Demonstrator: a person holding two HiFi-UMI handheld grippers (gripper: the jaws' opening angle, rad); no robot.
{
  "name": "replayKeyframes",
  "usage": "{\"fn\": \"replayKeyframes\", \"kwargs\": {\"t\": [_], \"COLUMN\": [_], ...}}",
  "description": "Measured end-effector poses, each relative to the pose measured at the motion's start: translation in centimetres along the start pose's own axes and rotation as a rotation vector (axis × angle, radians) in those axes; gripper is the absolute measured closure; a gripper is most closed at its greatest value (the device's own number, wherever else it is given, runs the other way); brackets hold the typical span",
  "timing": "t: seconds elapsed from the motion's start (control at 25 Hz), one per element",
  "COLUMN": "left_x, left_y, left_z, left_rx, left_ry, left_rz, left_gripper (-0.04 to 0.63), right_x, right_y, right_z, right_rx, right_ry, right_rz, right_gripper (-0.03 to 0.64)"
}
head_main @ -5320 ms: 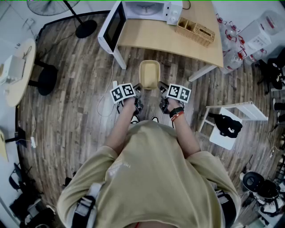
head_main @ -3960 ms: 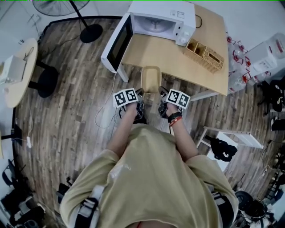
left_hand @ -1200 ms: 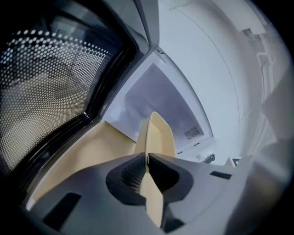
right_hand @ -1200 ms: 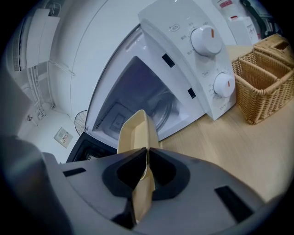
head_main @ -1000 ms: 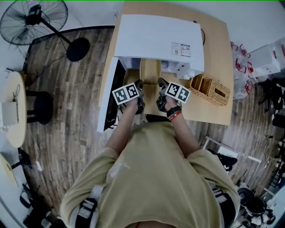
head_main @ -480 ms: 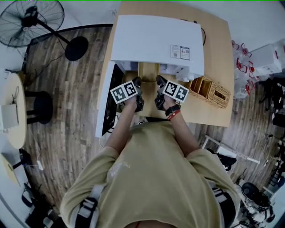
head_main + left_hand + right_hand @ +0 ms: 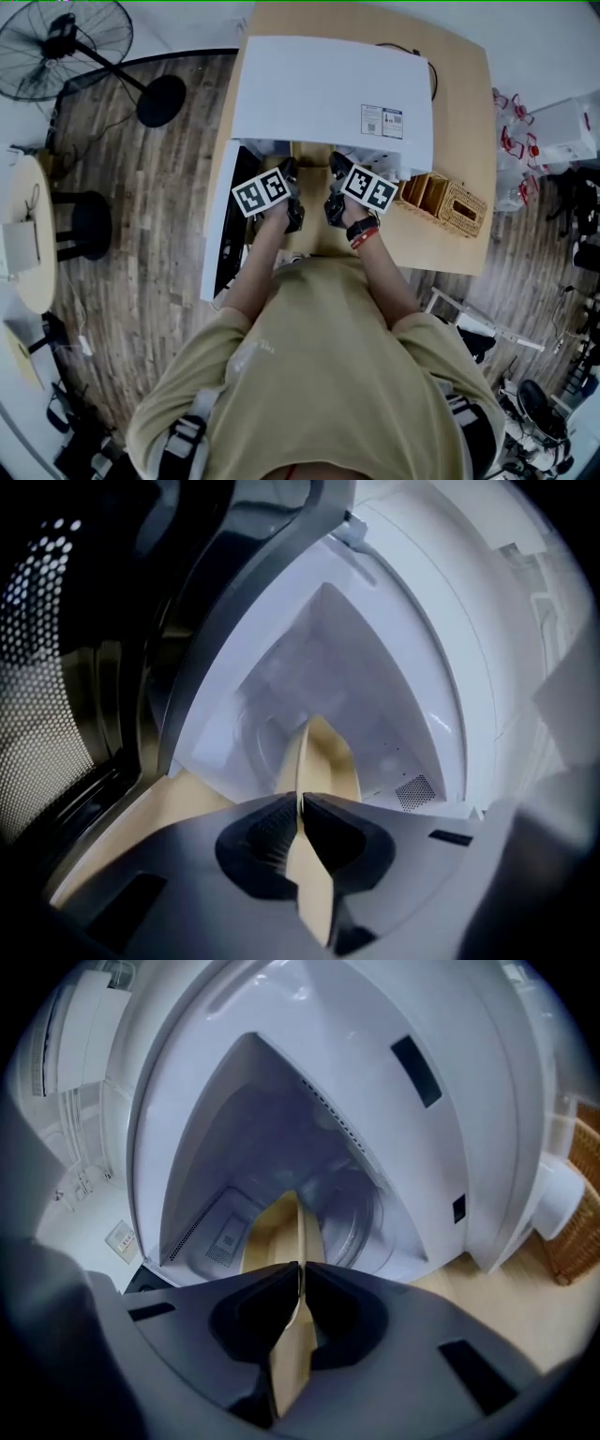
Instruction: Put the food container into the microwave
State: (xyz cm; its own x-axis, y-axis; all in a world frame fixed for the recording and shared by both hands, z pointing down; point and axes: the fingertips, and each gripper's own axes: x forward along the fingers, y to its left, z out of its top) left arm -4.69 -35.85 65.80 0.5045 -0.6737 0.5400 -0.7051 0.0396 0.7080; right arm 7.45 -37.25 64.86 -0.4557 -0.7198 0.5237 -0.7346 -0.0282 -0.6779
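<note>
The tan food container (image 7: pixel 310 154) is held between both grippers at the open mouth of the white microwave (image 7: pixel 328 89), its far end under the microwave's top. My left gripper (image 7: pixel 287 171) is shut on the container's left rim (image 7: pixel 315 761). On the right rim (image 7: pixel 281 1232) my right gripper (image 7: pixel 335 169) is shut too. Both gripper views look into the white cavity (image 7: pixel 347 686), where the round turntable (image 7: pixel 352 1213) lies ahead of the container.
The microwave door (image 7: pixel 225 220) hangs open to the left, its mesh window (image 7: pixel 47 667) close beside the left gripper. A wicker organiser (image 7: pixel 445 199) sits on the wooden table (image 7: pixel 464 112) right of the microwave. A fan (image 7: pixel 66 33) stands on the floor at far left.
The person walked up to the table with the container in both grippers. In the last second the container has moved forward, further into the microwave's opening.
</note>
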Motion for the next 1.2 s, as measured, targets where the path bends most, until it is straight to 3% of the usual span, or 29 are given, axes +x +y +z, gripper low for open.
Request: {"fn": "replayKeyframes", "kwargs": {"t": [0.68, 1.2], "left_x": [2.5, 3.7], "left_y": [-0.3, -0.4], "left_z": [2.1, 2.3], "left_rx": [-0.002, 0.083], "left_ry": [-0.029, -0.039], "left_rz": [-0.033, -0.007], "left_gripper": [0.563, 0.561], "right_x": [2.5, 3.3], "right_y": [-0.5, -0.6], "right_z": [2.4, 2.5], "right_rx": [-0.019, -0.077], "right_ry": [-0.064, -0.054], "right_rz": [-0.020, -0.018], "right_gripper": [0.577, 0.565]}}
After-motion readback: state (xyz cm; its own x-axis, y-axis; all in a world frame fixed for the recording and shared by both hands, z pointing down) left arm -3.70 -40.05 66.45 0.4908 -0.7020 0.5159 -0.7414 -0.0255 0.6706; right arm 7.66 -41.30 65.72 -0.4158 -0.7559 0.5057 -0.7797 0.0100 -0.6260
